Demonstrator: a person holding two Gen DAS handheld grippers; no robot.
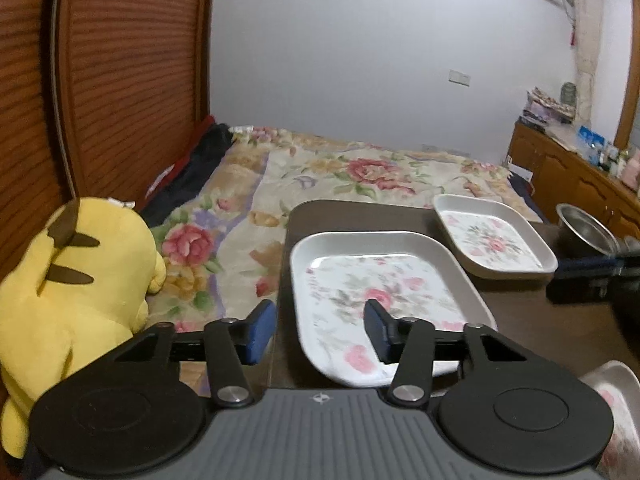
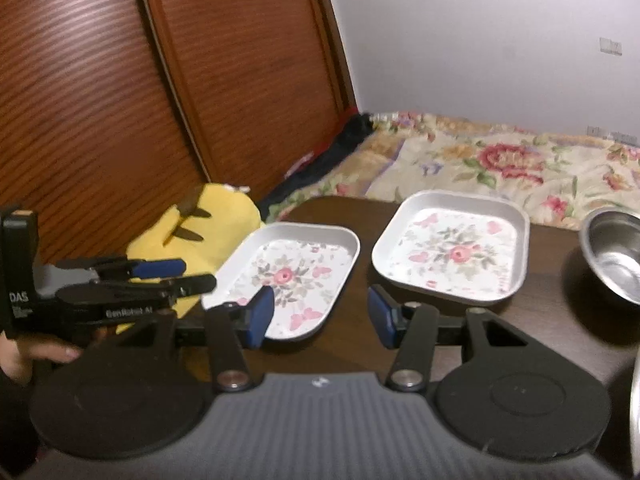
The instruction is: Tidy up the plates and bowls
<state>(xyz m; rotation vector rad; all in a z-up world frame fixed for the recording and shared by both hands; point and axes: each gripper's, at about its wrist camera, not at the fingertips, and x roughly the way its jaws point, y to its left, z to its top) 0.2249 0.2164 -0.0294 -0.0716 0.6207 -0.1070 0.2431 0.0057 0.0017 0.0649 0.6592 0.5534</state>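
The left gripper (image 1: pixel 320 330) is hovering with jaws apart over the near-left edge of the long plate (image 1: pixel 384 296), holding nothing. The right gripper (image 2: pixel 320 316) is also gaping empty, just right of that plate. The square plate (image 2: pixel 452 248) and steel bowl (image 2: pixel 614 256) are lying farther right on the tabletop (image 2: pixel 360 216), all separate. Nothing looks stacked yet, so all the organizing seems left to do.
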